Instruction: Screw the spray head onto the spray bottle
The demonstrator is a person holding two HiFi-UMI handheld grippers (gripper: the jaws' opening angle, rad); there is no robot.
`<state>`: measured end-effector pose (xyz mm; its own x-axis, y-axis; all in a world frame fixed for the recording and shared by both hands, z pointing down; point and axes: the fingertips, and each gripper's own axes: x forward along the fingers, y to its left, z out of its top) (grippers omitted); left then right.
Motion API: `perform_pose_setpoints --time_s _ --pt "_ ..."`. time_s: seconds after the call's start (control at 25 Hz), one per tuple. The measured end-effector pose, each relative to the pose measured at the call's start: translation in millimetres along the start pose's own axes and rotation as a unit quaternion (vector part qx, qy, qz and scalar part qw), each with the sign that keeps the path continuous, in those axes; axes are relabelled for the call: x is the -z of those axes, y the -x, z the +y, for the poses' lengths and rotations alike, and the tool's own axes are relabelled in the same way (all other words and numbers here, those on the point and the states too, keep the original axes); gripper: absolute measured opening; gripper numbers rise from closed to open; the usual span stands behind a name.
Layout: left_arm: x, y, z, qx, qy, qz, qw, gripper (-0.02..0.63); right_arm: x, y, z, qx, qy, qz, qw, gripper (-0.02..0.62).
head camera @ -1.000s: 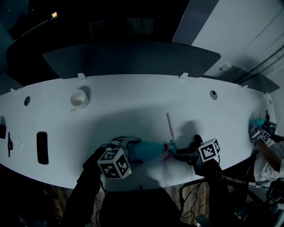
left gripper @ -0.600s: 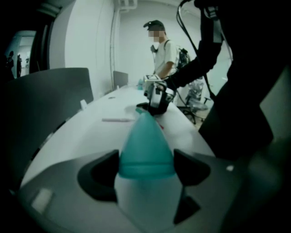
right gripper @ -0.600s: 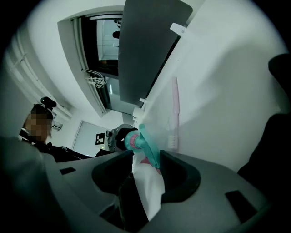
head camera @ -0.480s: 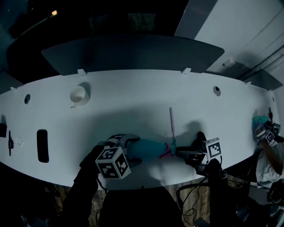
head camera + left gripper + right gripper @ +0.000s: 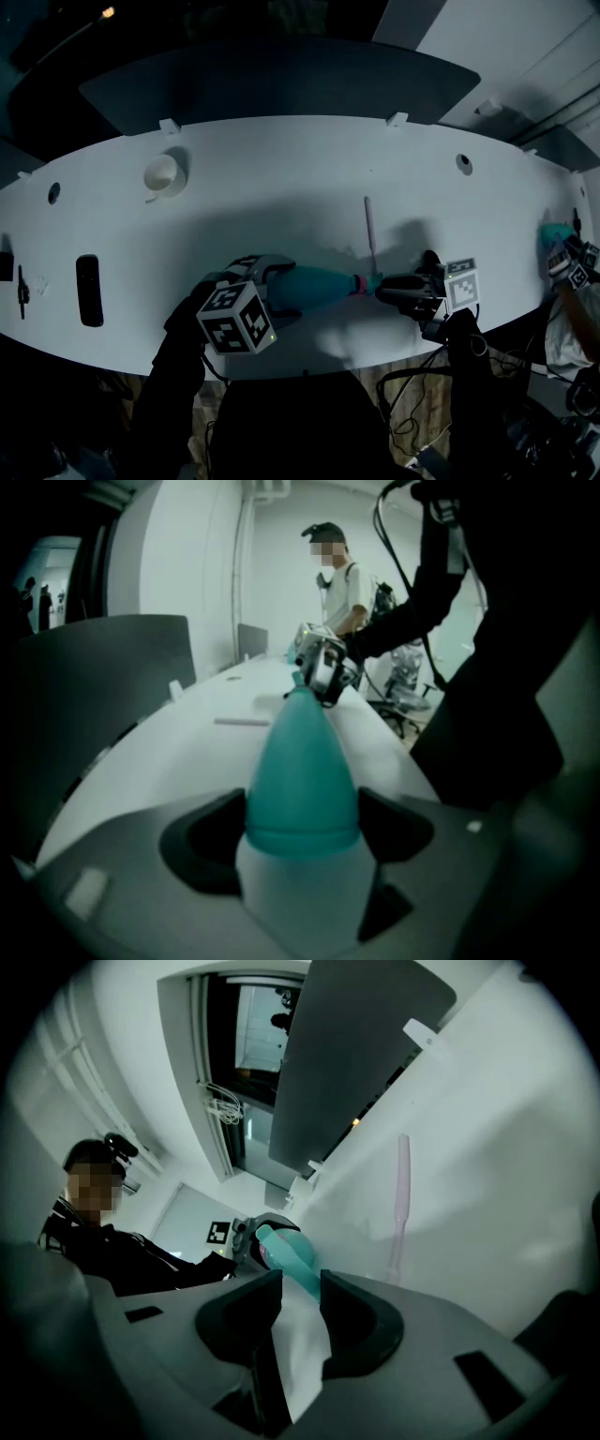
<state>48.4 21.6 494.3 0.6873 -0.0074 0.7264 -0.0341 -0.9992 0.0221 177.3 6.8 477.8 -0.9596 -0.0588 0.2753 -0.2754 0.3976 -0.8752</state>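
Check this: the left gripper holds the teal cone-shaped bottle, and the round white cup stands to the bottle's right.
Wrong side: the head view shows the round white cup standing to the teal cone-shaped bottle's left. The left gripper does hold that bottle.

My left gripper (image 5: 265, 284) clamps the spray bottle (image 5: 314, 286), its neck pointing to 3 o'clock. The spray head (image 5: 367, 281) sits at that neck between my right gripper's (image 5: 386, 285) jaws, which have just been closing. A pink tube (image 5: 369, 225) lies at its 12 o'clock.
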Motion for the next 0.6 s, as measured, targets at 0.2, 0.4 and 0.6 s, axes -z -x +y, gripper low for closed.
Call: perform_pose_setpoints --time_s 0.2,0.4,0.6 --pt "-1 -3 -4 -0.007 -0.019 0.008 0.9998 0.382 16 -7 -11 0.056 0.059 0.073 0.994 0.133" --pt "0 -3 -4 -0.013 -0.021 0.007 0.9997 0.382 6 -5 -10 0.068 0.115 0.039 0.99 0.133" --pt "1 0 -7 -0.006 -0.006 0.002 1.0 0.382 3 -7 -4 0.046 0.169 0.049 0.983 0.135"
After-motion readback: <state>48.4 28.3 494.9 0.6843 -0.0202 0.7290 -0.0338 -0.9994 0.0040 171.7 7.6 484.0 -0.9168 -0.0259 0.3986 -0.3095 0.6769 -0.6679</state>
